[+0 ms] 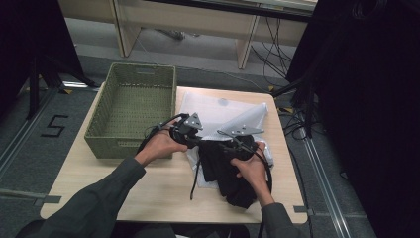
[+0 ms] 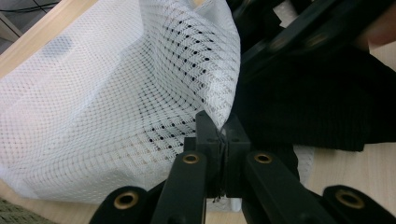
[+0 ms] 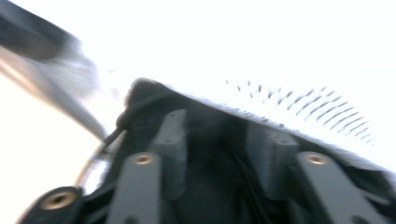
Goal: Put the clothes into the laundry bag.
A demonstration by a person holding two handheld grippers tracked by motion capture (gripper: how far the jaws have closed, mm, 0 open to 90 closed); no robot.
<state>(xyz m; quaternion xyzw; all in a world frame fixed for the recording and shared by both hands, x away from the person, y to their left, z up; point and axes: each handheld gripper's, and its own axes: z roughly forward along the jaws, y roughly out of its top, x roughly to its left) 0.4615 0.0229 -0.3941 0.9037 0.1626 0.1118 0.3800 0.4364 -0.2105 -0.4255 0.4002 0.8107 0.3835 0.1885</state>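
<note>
White mesh laundry bag [image 2: 116, 93] lying flat on the pale wooden table [image 1: 148, 188], just right of the green woven basket [image 1: 131, 106], mouth edge turned toward the person. Black knitted garment [image 1: 225, 171] spread over the bag's near end, long axis running from the bag's mouth toward the table's near edge, partly at the opening (how far inside cannot be told). Left gripper [image 2: 223, 135] clenched on the bag's mesh rim, lifting that edge into a ridge; garment immediately to its right. Right gripper [image 3: 219, 140] with jaws standing apart around dark fabric, resting on the garment (view blurred). Judged step: holding the mouth up while feeding the garment in. Coming move turns on the garment lying nearer the right gripper, with the opening beyond it, away from the person.
</note>
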